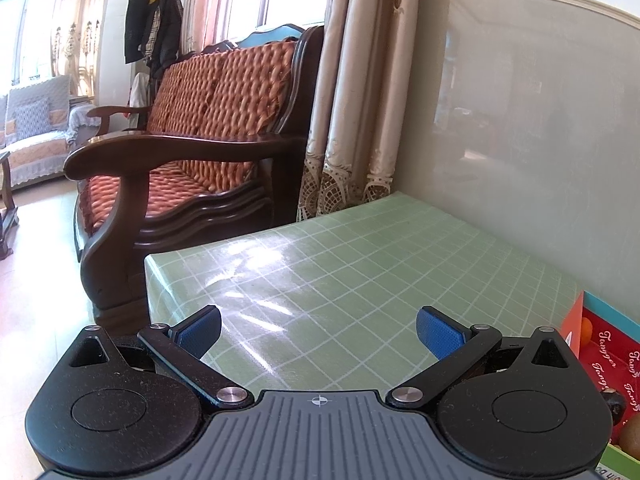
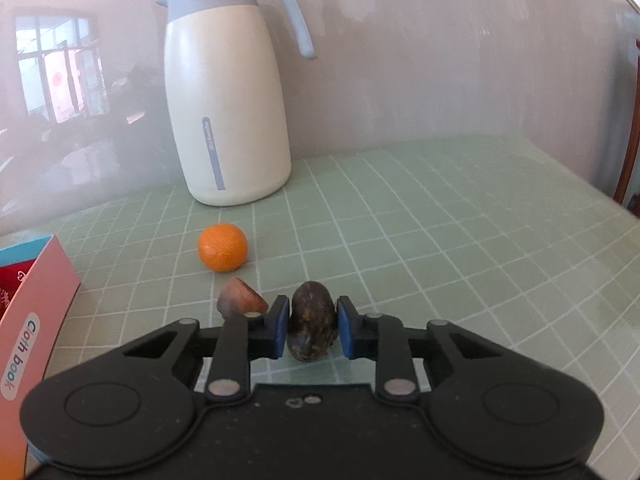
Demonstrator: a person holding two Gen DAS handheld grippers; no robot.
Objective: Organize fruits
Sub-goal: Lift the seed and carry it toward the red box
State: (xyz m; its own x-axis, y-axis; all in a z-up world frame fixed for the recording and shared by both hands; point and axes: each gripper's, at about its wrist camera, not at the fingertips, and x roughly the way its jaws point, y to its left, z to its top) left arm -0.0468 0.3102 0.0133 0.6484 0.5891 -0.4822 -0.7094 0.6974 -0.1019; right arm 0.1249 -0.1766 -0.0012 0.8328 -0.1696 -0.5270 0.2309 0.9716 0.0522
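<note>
In the right wrist view my right gripper [image 2: 313, 330] is shut on a dark brown oval fruit [image 2: 312, 326], held between its blue pads just above the green checked tablecloth [image 2: 440, 240]. An orange [image 2: 222, 247] lies on the cloth ahead and to the left. A small reddish-brown fruit [image 2: 240, 302] lies just left of the left finger. In the left wrist view my left gripper [image 1: 318, 334] is open and empty over the cloth [image 1: 340, 272]. A red box [image 1: 604, 356] at the right edge holds an orange fruit [image 1: 586, 330] and a brown fruit [image 1: 630, 438].
A tall cream thermos jug [image 2: 228, 108] stands at the back by the glossy wall. A pink "Cloth book" box [image 2: 32, 320] is at the left edge. A wooden armchair [image 1: 192, 152] with an orange cushion stands beyond the table's far end, beside curtains [image 1: 360, 100].
</note>
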